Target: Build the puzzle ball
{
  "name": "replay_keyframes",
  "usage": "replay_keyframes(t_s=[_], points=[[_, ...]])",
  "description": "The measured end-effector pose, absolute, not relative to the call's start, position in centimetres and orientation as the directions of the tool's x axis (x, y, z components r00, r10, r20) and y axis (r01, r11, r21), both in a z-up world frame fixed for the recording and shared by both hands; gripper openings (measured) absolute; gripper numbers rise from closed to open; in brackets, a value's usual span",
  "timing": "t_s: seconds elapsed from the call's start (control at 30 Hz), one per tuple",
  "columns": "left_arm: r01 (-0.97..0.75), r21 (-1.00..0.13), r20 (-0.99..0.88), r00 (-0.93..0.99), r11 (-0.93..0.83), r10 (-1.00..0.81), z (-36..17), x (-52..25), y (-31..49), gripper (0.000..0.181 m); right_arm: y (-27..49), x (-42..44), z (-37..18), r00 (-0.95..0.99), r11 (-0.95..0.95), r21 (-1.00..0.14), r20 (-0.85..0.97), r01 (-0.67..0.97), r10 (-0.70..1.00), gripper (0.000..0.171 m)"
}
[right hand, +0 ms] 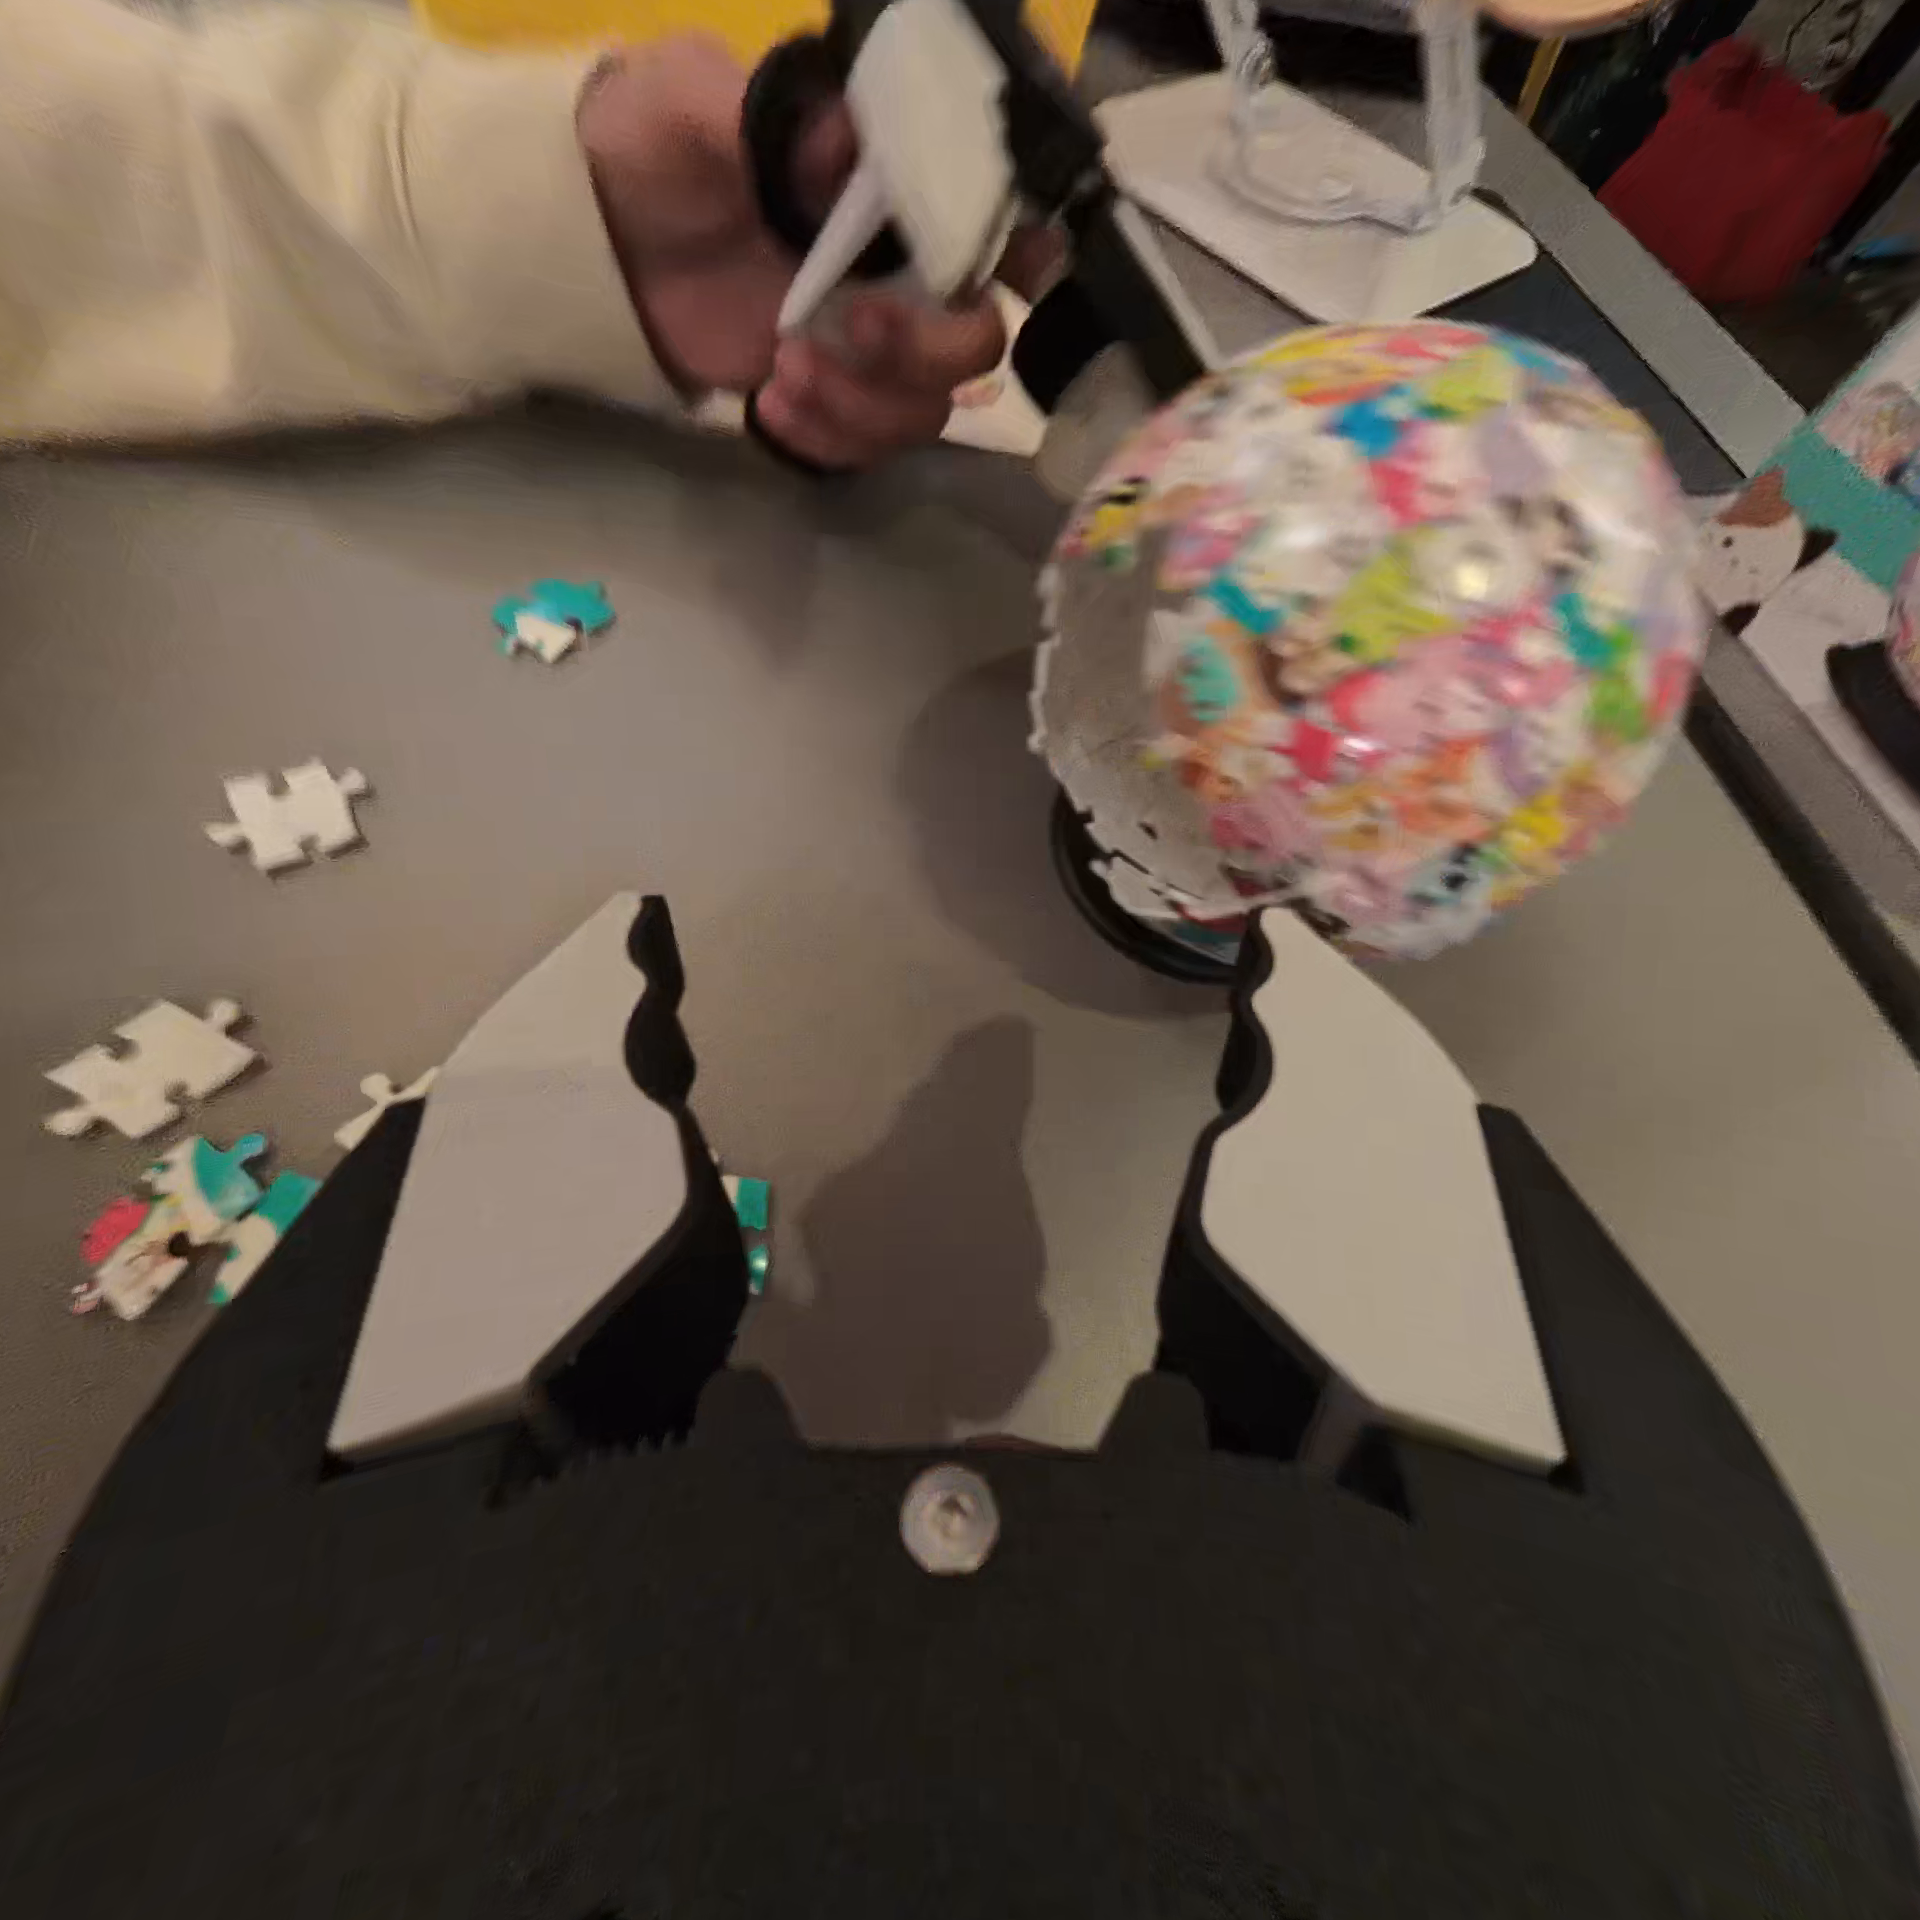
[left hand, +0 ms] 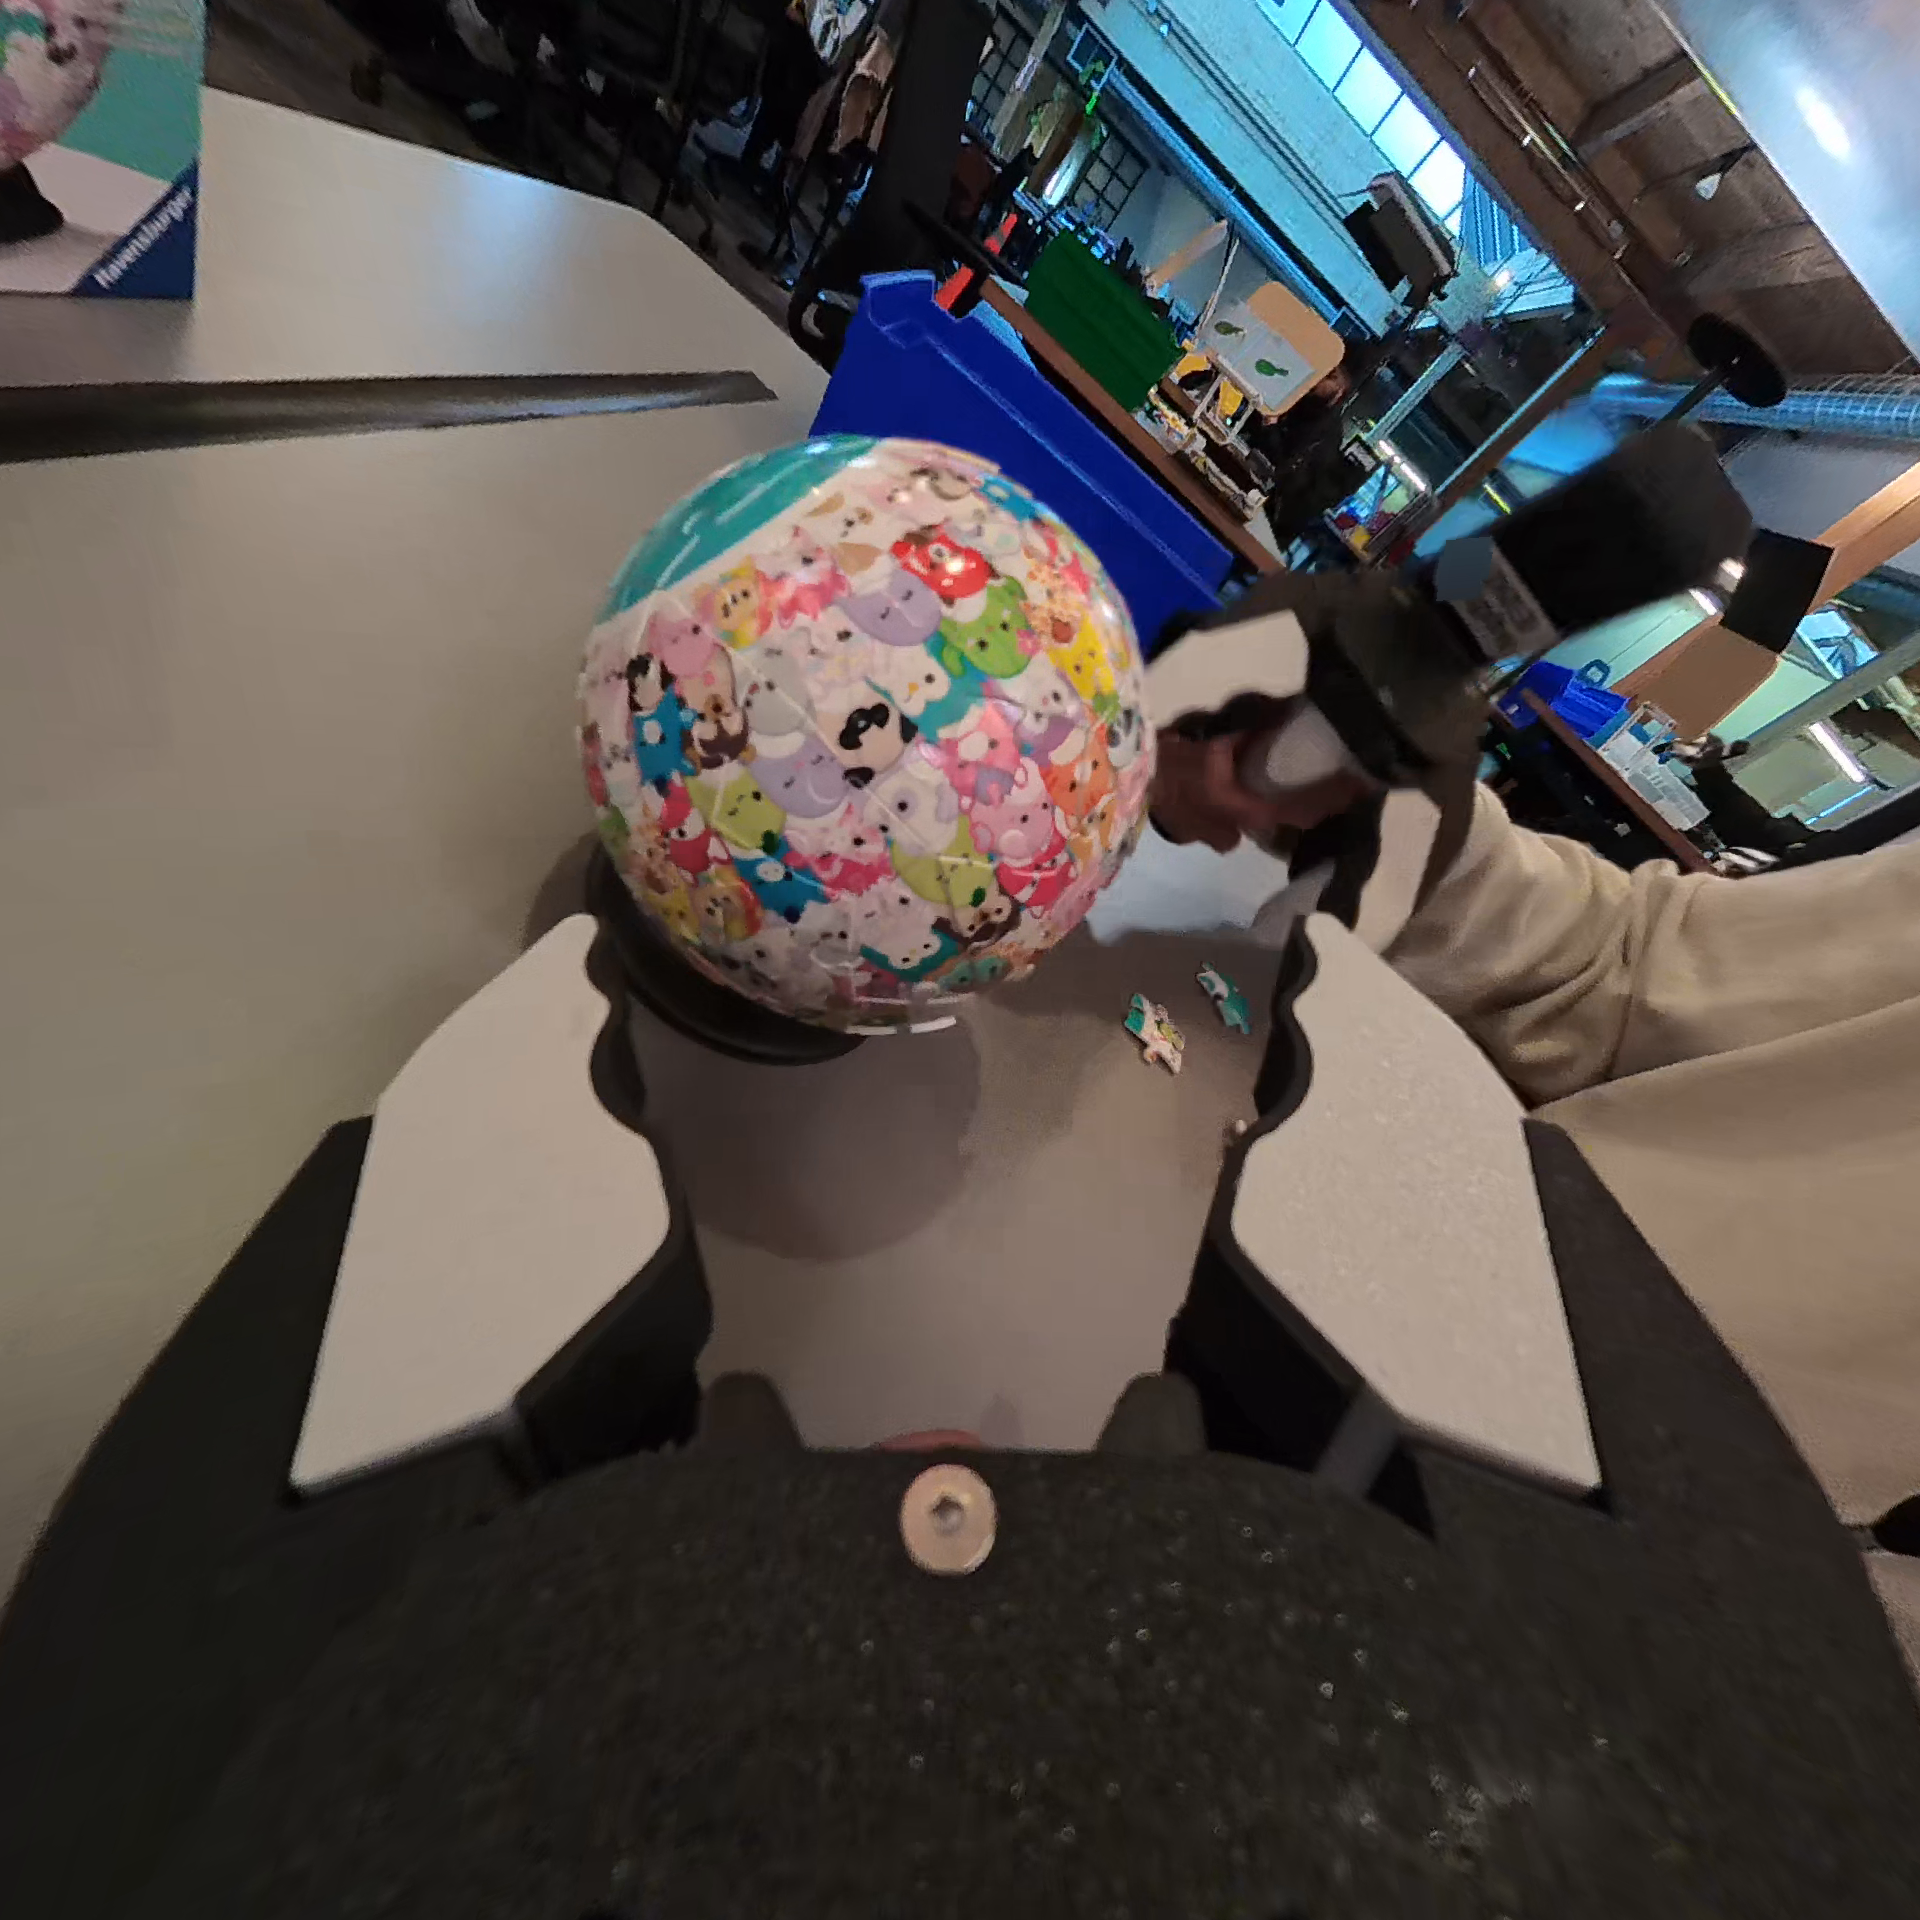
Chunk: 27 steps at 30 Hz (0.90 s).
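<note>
The colourful puzzle ball (left hand: 862, 727) sits on a black ring stand (left hand: 717, 1013) on the grey table. In the right wrist view the ball (right hand: 1382, 634) shows an open gap with its white inside on its left side. My left gripper (left hand: 945, 935) is open and empty, just in front of the ball. My right gripper (right hand: 945, 914) is open and empty, with its right fingertip close to the ball's base. Loose pieces lie on the table: a teal one (right hand: 551, 618), two white-side-up ones (right hand: 291, 816) (right hand: 151, 1065), and a coloured cluster (right hand: 182, 1226). Two pieces (left hand: 1158, 1029) show in the left view.
The puzzle box (left hand: 99, 145) stands at the far left of the table and shows at the right edge of the right wrist view (right hand: 1860, 436). A white stand with a clear frame (right hand: 1320, 197) sits behind the ball. A blue bin (left hand: 997, 416) is beyond the table edge. There is about 12 cm between the tips of the two grippers.
</note>
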<state>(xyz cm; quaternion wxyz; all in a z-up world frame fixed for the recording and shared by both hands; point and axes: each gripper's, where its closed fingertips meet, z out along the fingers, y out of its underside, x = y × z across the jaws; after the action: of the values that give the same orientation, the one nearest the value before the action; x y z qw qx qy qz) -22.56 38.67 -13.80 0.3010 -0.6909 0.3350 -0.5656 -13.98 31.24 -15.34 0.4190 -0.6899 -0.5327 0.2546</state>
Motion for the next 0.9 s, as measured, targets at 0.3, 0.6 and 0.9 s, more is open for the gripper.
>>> replay_keyframes(t_s=[0.3,0.6,0.9], points=[[-0.06,-0.883,0.442,0.224,-0.465,-0.869,-12.2,-27.6,35.7,0.095,33.3,-17.7,-17.2,0.243,0.093,-0.473,0.601,0.876,0.761,0.042],[-0.041,-0.896,0.426,0.205,-0.443,-0.881,-11.0,-29.8,33.8,0.095,36.0,-17.1,-20.8,0.088,-0.014,-0.116,0.671,0.993,0.737,0.049],[-0.067,-0.902,0.412,0.168,-0.427,-0.896,-11.0,-28.5,32.2,0.09,33.2,-19.4,-17.3,0.39,-0.057,-0.505,0.583,0.861,0.713,0.012]])
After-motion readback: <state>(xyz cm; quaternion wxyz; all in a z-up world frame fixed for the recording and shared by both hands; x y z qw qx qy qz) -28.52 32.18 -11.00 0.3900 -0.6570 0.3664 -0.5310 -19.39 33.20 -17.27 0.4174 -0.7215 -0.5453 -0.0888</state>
